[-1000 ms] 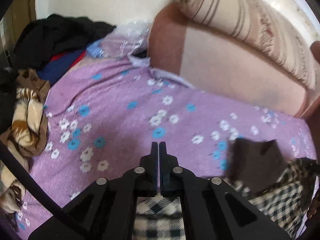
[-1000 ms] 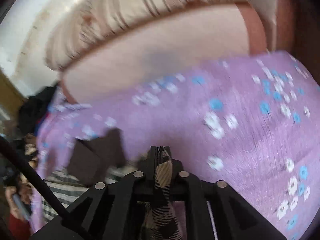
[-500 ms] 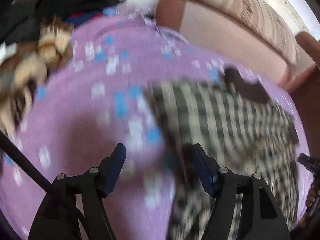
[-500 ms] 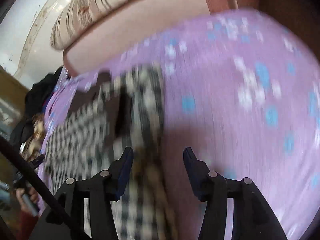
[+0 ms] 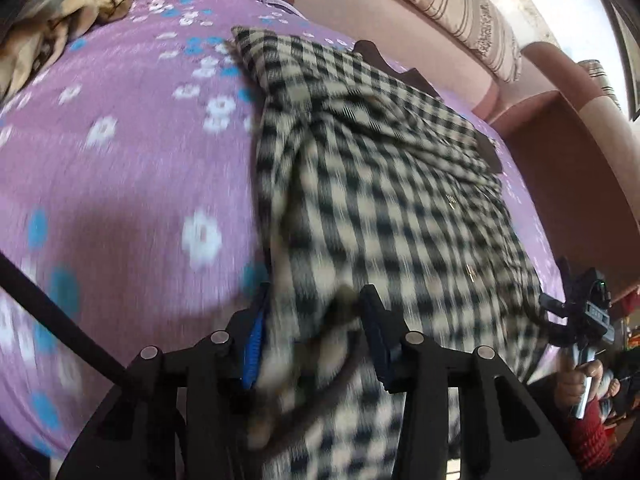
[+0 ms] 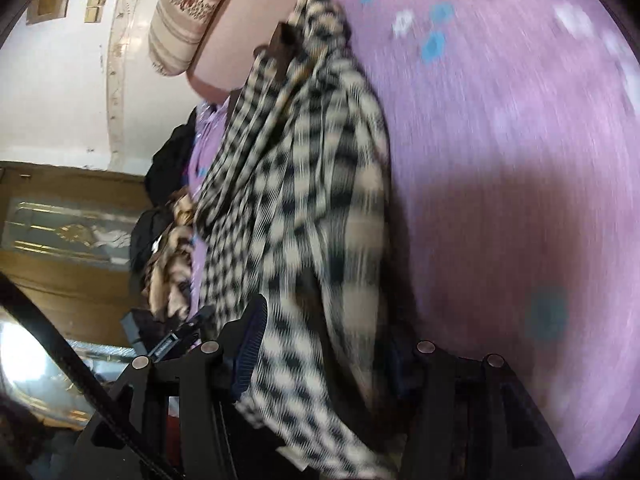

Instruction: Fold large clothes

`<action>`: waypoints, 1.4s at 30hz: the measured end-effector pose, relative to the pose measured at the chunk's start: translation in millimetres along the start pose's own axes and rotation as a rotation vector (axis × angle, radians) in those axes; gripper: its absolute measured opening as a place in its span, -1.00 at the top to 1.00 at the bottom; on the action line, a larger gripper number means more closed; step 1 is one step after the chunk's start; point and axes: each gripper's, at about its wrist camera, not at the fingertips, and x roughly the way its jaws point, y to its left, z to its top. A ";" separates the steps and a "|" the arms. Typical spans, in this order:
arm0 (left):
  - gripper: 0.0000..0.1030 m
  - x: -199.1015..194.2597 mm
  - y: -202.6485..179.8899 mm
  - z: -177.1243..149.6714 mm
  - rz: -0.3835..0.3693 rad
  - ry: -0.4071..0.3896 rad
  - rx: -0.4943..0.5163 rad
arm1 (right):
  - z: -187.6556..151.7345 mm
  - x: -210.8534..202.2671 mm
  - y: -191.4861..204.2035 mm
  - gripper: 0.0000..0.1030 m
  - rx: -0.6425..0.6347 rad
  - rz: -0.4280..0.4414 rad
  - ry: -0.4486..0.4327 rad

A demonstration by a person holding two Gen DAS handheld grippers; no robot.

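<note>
Purple flowered bedspread (image 5: 120, 168) — checked garment (image 5: 380, 184) spread across it, sofa (image 5: 400, 12) behind.

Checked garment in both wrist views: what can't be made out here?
- Left wrist: near hem of the checked garment is motion-blurred and hidden behind the left gripper, so pad contact is unclear.
- Right wrist: right gripper, its far pad buried under cloth; grip unclear.
- Both views: lower hem cut off by the bottom edge.
- Dark brown lining: mostly covered.

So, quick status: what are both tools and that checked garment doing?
Left tool just closing, checked garment edge between jaws. Right tool just opened, garment between, not gripped. Garment lies on purple sheet. Nothing blocking.
</note>
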 end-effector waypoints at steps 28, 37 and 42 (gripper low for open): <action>-0.32 -39.1 -8.4 -119.6 0.102 -0.095 0.005 | -125.2 20.0 20.1 -0.09 -0.142 -0.113 0.108; -0.29 -32.6 -14.7 -132.6 0.144 -0.038 0.022 | -131.3 25.3 22.8 -0.05 -0.156 -0.137 0.117; 0.80 -31.2 -9.9 -142.6 0.186 0.013 -0.003 | -136.8 26.6 28.0 0.35 -0.188 -0.161 0.120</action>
